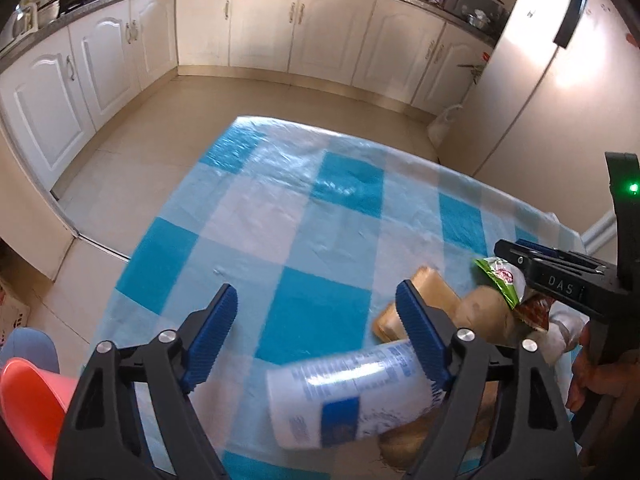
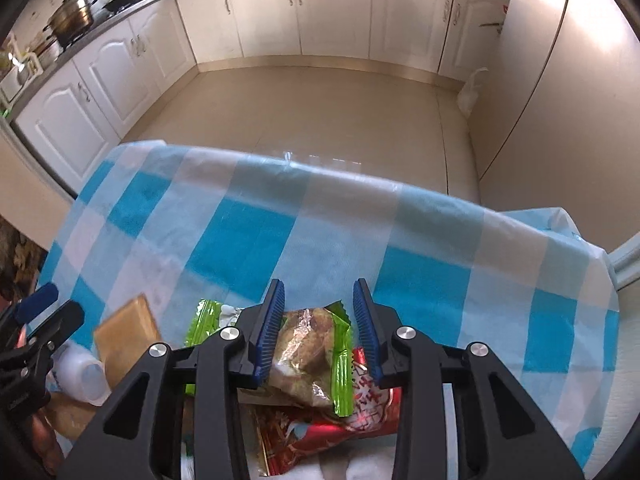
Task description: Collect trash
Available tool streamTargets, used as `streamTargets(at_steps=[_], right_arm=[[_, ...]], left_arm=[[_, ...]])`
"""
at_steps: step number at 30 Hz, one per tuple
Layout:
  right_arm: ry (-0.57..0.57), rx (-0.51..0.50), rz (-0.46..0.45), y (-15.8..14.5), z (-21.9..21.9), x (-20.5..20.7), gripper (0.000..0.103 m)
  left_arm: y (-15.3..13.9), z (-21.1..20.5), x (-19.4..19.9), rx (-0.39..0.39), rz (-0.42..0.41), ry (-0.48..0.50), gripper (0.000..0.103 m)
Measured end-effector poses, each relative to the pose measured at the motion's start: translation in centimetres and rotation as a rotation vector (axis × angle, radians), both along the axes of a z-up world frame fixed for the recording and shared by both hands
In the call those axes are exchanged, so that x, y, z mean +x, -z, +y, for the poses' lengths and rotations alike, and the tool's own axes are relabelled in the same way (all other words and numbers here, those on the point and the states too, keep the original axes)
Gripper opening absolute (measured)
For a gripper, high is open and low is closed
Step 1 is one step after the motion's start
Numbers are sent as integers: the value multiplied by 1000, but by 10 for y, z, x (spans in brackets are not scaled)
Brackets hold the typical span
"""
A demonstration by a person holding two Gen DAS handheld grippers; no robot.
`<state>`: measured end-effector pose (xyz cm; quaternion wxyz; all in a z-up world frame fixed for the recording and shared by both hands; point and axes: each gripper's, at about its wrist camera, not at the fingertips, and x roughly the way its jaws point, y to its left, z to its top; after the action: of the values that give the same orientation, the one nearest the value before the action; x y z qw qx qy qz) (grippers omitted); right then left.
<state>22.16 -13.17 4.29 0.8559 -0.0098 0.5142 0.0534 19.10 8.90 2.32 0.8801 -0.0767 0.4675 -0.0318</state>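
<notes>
Left wrist view shows a kitchen with white cabinets (image 1: 260, 24) along the walls and a beige tiled floor (image 1: 168, 132). Nearer stands the tabletop (image 1: 280, 200), covered with a cloth in blue and white squares. At its near right corner lies a heap of trash. A white plastic bottle (image 1: 352, 392) with blue print lies on its side there, blurred, between the fingers of the left hand-held gripper (image 1: 320, 336). The jaws stand apart; the right pad (image 1: 420, 340) is at the bottle's end, the left pad is clear of it, and I cannot tell if the right one touches. Behind the bottle lie brown paper pieces (image 1: 432, 304).

Right wrist view looks at the same heap from the other side. The right hand-held gripper (image 2: 316, 328) has its jaws close together, with a crumpled green wrapper (image 2: 320, 356) with silver foil inside between the pads. The left pad lies against it; on the right side a small gap seems to remain, so a firm clamp I cannot confirm. Under the green wrapper lies a red snack packet (image 2: 340, 428). A red-orange bowl rim (image 1: 28, 400) shows at the lower left of the left view.
</notes>
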Motion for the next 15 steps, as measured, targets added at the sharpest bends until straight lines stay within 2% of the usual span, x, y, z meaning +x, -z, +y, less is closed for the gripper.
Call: streamTargets(at_steps=[7, 15], right_arm=[[-31, 9, -6, 0, -4, -35, 38], [-60, 10, -39, -2, -2, -86, 37]], left_arm=[[-3, -8, -19, -12, 0, 32, 78], [-12, -5, -48, -81, -33, 42, 78]])
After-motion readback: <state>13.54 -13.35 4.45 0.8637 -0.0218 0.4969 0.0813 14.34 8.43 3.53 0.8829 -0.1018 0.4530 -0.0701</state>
